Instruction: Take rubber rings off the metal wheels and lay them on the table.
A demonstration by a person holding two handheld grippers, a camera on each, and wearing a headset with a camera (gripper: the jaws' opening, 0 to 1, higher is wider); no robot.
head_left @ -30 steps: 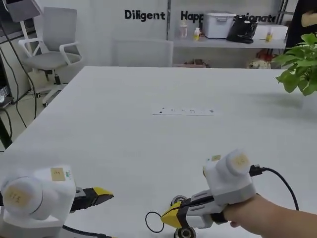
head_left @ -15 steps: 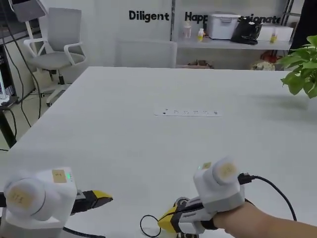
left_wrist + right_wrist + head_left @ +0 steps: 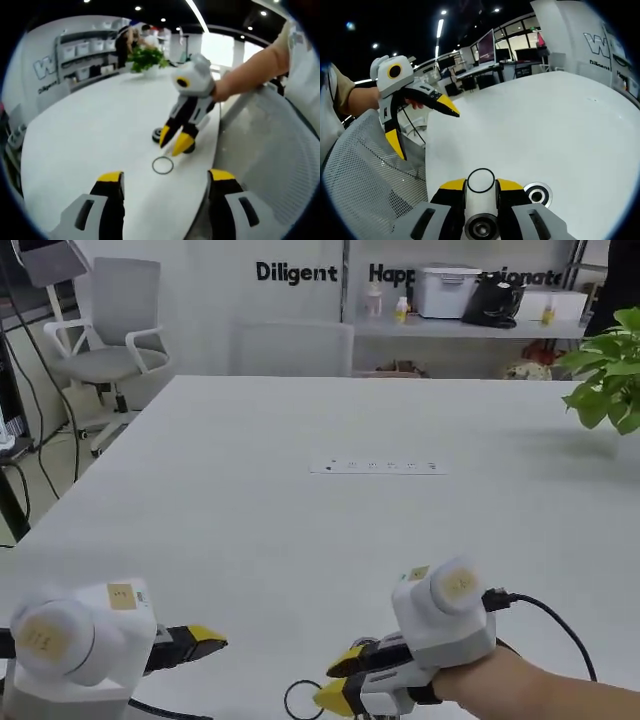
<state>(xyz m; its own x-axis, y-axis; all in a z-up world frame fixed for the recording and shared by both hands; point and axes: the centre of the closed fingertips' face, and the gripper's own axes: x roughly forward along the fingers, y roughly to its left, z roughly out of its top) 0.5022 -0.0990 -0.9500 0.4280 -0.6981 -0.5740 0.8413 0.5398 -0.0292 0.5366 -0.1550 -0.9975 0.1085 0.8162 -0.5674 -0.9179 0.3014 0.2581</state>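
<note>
Rubber ring: thin, black, round, lying flat on white table near front edge, just ahead of right gripper tips. Right gripper jaws partly apart, nothing between tips. Metal wheel flat on table just beside that gripper, silver rim, dark centre. Left gripper jaws wide, holding nothing, pointed toward ring. Wall lettering reads "Diligent"; next word half hidden, starts "Happ". Yellow stickers on gripper housings too small to read.

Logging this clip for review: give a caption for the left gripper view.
Left gripper, open, faces the right gripper, jaws parted, near a ring on the table, by a wheel.
</note>
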